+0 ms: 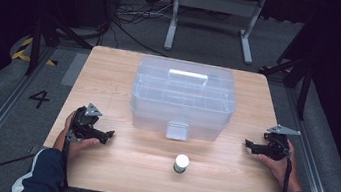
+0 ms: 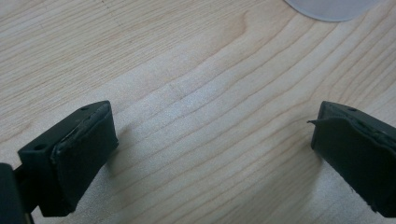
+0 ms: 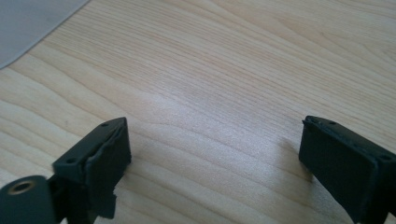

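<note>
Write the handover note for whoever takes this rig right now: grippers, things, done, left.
Left gripper: open, empty, resting on the table at its left side.
Right gripper: open, empty, resting at the table's right side.
Clear plastic box: mid-table, lid on, front latch down.
Small white-topped container: upright in front of the box, apart from it.
Done: nothing visibly handled.
Left: likely opening the box and handling the container.

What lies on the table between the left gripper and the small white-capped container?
Nothing: in the high view, only bare wooden table separates the left gripper from the small white-capped container. The clear plastic box sits farther back.
</note>
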A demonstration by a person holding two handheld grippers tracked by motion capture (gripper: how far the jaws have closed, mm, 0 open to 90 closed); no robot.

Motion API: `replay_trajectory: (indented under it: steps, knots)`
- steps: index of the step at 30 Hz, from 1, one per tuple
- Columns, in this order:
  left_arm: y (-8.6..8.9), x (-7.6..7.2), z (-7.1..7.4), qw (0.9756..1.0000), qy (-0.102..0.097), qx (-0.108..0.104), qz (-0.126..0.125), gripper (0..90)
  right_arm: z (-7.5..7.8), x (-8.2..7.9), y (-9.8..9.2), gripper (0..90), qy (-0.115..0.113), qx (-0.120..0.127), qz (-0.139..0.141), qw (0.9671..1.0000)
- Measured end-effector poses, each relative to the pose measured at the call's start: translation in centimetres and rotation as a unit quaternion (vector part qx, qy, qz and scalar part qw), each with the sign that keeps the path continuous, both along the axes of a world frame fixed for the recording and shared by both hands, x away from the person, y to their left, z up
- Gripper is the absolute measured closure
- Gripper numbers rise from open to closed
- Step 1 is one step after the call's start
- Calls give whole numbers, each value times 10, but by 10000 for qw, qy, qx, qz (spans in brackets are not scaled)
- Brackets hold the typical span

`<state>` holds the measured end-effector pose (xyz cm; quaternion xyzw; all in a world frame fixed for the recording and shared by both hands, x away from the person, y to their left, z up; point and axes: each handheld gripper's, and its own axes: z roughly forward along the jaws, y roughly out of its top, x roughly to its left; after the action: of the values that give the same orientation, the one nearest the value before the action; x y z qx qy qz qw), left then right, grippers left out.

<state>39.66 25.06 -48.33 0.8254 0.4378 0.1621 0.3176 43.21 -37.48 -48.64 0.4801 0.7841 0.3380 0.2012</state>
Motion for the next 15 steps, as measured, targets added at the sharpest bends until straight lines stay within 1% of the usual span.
replay_trajectory:
  steps: [1, 2, 3, 5, 8, 10, 12, 13, 14, 15]
  knots:
    - [0, 0, 0, 10000, 0, 0, 0, 3, 0, 0, 0, 130, 0, 0, 0, 10000]
    - [0, 0, 0, 10000, 0, -2, 0, 3, 1, 0, -1, 171, -25, 23, -6, 10000]
    - [0, 0, 0, 10000, -8, -11, 4, 4, 2, 0, -4, 188, -12, 148, 18, 9999]
    - [0, 0, 0, 10000, -8, -1, -6, 4, 4, -1, -5, 213, -26, 223, 34, 9997]
    - [0, 0, 0, 10000, 12, -7, -13, 4, 12, -3, -6, 243, -115, 322, 166, 9993]
    - [0, 0, 0, 10000, 12, -8, -15, 4, 18, -5, -5, 244, -187, 407, 263, 9986]
    - [0, 0, 0, 10000, 13, -8, -16, 3, 20, -6, -4, 251, -208, 448, 298, 9983]
    - [0, 0, 0, 10000, 14, -6, -18, 3, 23, -7, -3, 246, -220, 394, 308, 9985]
    - [0, 0, 0, 10000, 8, -9, -16, 4, 26, -7, -1, 246, -266, 347, 338, 9985]
    - [0, 0, 0, 10000, -8, -1, -15, 4, 30, -8, 0, 253, -321, 392, 367, 9980]
